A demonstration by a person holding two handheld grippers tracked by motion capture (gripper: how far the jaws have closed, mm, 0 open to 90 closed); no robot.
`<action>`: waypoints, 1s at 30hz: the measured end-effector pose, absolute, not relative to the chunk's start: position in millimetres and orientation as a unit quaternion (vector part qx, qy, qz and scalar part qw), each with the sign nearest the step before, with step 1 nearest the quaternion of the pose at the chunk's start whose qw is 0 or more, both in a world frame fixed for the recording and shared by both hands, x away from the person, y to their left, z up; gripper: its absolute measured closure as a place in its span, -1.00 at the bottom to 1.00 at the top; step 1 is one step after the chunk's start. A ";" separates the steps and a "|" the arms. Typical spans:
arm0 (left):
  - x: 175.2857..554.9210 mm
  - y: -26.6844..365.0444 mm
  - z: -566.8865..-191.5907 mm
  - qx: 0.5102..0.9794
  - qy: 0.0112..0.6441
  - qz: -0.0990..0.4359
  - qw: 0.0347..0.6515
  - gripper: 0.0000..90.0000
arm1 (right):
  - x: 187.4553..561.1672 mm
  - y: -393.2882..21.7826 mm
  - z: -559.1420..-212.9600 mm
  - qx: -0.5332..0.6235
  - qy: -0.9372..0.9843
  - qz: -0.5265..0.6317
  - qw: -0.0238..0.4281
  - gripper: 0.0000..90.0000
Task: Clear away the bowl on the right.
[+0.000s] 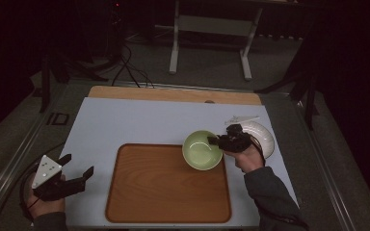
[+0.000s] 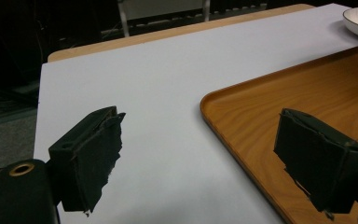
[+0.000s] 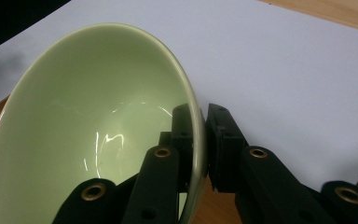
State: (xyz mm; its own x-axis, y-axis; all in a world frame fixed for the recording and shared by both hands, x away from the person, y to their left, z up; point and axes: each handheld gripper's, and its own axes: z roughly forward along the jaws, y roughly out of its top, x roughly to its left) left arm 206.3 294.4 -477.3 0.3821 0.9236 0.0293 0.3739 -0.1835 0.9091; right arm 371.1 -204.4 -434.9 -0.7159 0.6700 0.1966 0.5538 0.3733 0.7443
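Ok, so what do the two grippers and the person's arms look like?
Both grippers are black with two blocky jaws. The left gripper carries a pale grey three-cornered plate with dark dots, and its pads look ragged at the edges. The right gripper has brass-ringed screw holes. Dark grey sleeves cover both forearms.

The room is kept dark, and only the middle of the scene is lit from above. A grey floor (image 1: 207, 53) is seen beyond the table. On it a light grey metal frame (image 1: 211, 29) with two upright legs and flat feet is set, well apart from the table. Black cables (image 1: 130, 67) are trailed across the floor to its left, near a dark stand (image 1: 53, 72). Another dark stand (image 1: 308, 91) is placed at the right. The wooden table edge (image 1: 173, 94) is left bare at the far side, and the rest is covered by a pale blue-grey sheet (image 1: 139, 122). Metal rails (image 1: 9, 163) are run along both sides. The walls are lost in shadow.
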 end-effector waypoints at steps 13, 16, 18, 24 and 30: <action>206.0 294.3 -477.1 0.702 0.461 0.313 0.444 -0.68 | 366.7 -192.7 -438.7 0.360 0.832 0.418 0.059 0.82; 205.8 294.4 -477.0 0.702 0.461 0.313 0.443 -0.68 | 365.9 -188.4 -441.0 0.357 0.834 0.417 0.057 0.82; 205.9 294.6 -476.9 0.702 0.461 0.312 0.444 -0.68 | 365.2 -185.8 -442.5 0.356 0.835 0.417 0.054 0.82; 206.0 294.3 -477.0 0.702 0.461 0.312 0.444 -0.68 | 362.9 -178.4 -444.7 0.349 0.837 0.418 0.048 0.82; 205.3 294.8 -476.4 0.702 0.459 0.315 0.444 -0.68 | 360.4 -173.7 -445.5 0.344 0.839 0.419 0.043 0.82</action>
State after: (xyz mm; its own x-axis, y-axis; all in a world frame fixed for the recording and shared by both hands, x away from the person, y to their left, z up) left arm 205.3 294.8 -476.4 0.3802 0.9243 0.0348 0.3658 -0.1848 0.9122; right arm 360.4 -173.7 -445.5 -0.7600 0.6132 0.2153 0.5404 0.4122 0.7335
